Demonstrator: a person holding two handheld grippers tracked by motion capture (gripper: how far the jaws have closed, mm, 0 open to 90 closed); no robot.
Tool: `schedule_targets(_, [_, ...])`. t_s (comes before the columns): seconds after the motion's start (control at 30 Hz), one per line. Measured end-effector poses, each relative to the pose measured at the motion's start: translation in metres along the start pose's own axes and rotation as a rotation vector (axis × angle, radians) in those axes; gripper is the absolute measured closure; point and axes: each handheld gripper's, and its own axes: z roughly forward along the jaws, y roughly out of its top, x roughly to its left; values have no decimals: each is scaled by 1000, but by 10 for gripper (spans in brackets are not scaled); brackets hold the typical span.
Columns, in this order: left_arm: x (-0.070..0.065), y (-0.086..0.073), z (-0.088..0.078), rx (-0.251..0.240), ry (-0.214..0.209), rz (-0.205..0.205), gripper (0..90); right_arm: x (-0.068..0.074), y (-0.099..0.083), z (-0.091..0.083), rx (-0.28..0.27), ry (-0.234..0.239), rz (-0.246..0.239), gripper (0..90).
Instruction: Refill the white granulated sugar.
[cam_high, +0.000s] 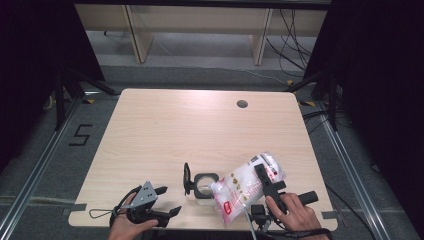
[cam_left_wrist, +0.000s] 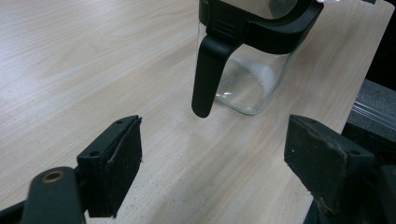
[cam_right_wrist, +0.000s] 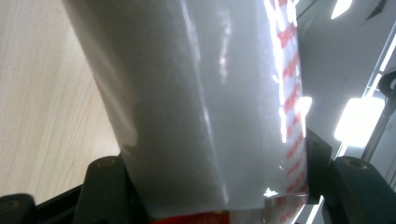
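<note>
A small glass jar (cam_high: 204, 186) with a black rim and a flipped-up black lid stands near the table's front edge. In the left gripper view the jar (cam_left_wrist: 247, 70) holds a thin layer of white grains, and its black flap hangs down in front. A clear bag of white grains (cam_high: 245, 187) with red print lies tilted, one corner against the jar's mouth. My right gripper (cam_high: 265, 177) is shut on the bag (cam_right_wrist: 201, 107), which is pressed between the jaws of the right gripper (cam_right_wrist: 212, 158). My left gripper (cam_high: 169, 200) rests open left of the jar; the left gripper (cam_left_wrist: 212, 168) holds nothing.
The wooden table (cam_high: 200, 125) has a round cable hole (cam_high: 242, 104) at the back right. Its front edge runs just under both hands. Wooden furniture legs and floor cables lie beyond the far edge.
</note>
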Motion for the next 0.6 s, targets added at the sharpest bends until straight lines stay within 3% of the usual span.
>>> schedule_targets(0.13, [-1, 0, 0, -17, -7, -9, 186, -1, 1, -1, -3, -5, -8, 405])
schedule_targets(0.23, [0, 1, 1, -19, -14, 3, 186, -3, 2, -1, -3, -7, -50, 406])
schedule_targets(0.27, [-2, 0, 1, -22, -14, -23, 186, -3, 1, -2, -4, -20, -36, 405])
schedule_targets(0.33, [-3, 0, 1, -19, -7, -27, 186, -4, 2, -2, -2, -26, -36, 405])
schedule_targets(0.47, [-1, 0, 1, -3, -5, -1, 186, -3, 4, 0, -1, -28, -66, 407])
schedule_targets(0.5, [-3, 0, 2, -24, -9, -34, 186, -2, 3, -1, 9, -12, -21, 406])
schedule_targets(0.6, [-1, 0, 1, -9, -10, -16, 186, -2, 3, 0, 18, -28, 1, 406])
